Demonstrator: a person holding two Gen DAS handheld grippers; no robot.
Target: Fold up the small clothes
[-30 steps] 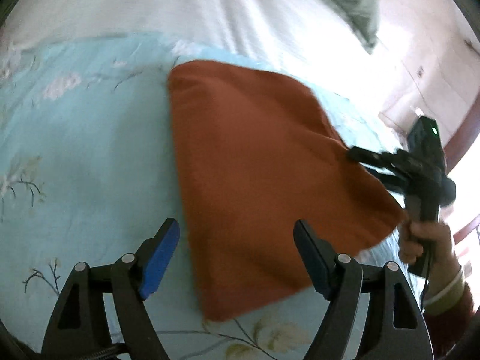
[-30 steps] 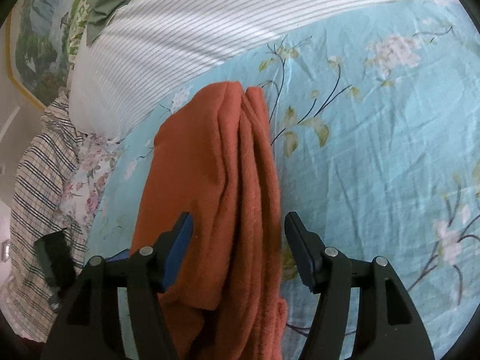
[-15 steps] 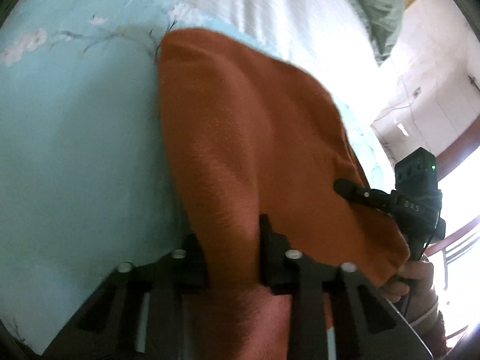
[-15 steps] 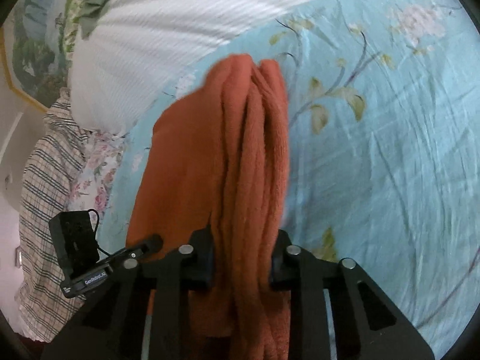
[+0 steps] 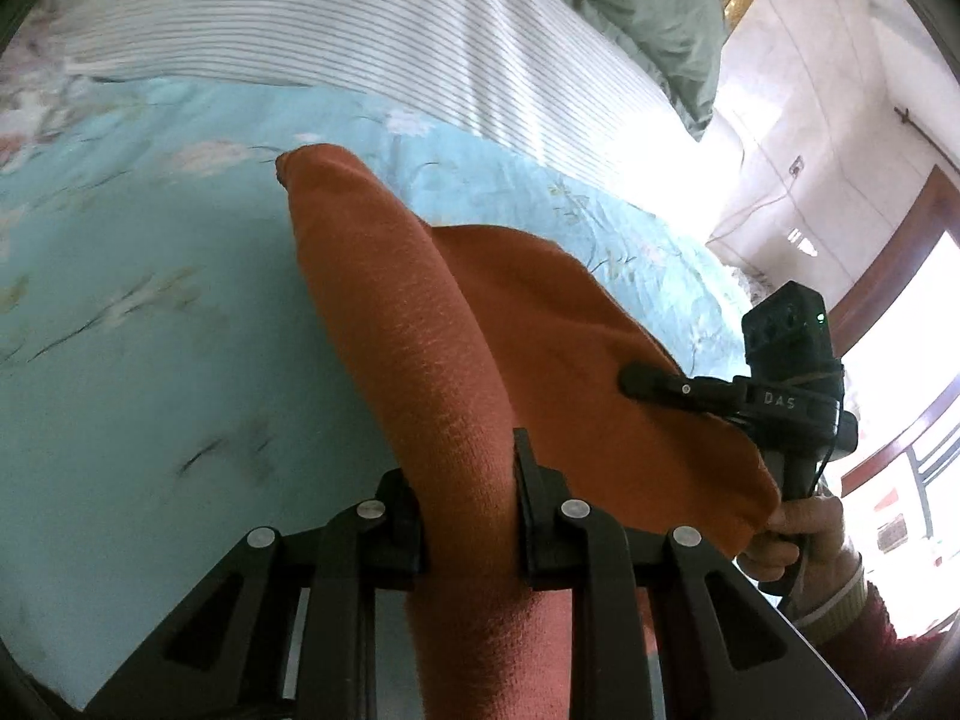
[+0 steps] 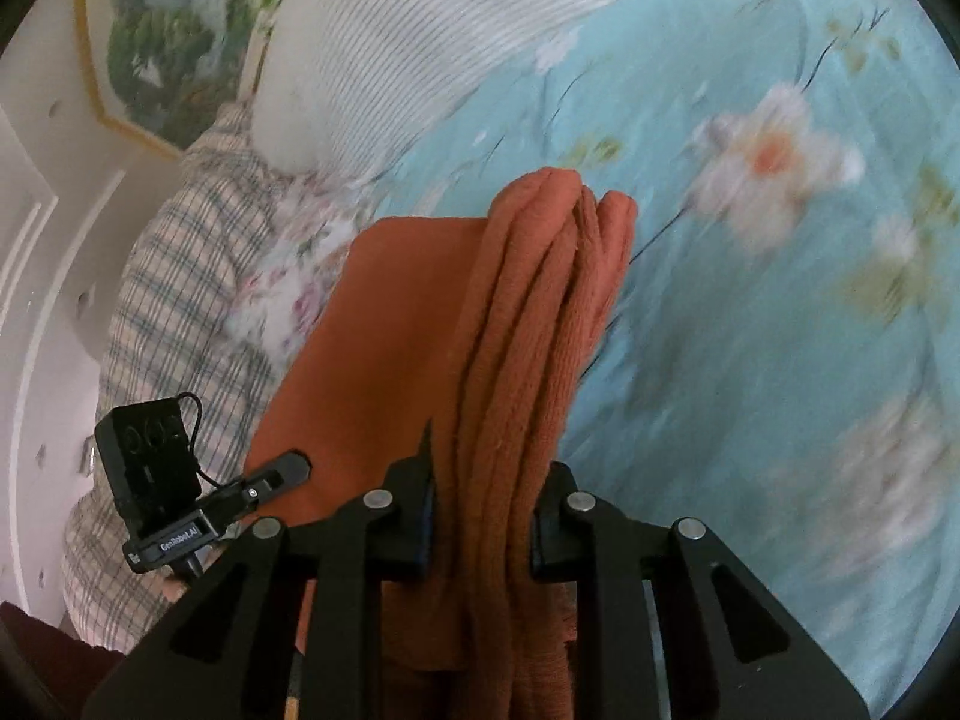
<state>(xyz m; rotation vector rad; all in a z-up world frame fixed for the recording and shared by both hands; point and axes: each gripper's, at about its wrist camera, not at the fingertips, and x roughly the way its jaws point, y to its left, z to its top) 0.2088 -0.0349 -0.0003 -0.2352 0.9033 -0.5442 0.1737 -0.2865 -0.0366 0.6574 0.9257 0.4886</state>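
We now grip orange garment [image 5: 540, 360] with both tongs: left gripper [image 5: 468, 516] and right gripper [image 6: 483, 516], wide apart a second ago, have clenched on bunched near edge. Cloth lifts off floral bedsheet [image 5: 150, 330] mid-bed; fold-over looks next.

Left gripper [image 5: 468, 516] and right gripper [image 6: 483, 519] both clamped, seemingly tilted downward.
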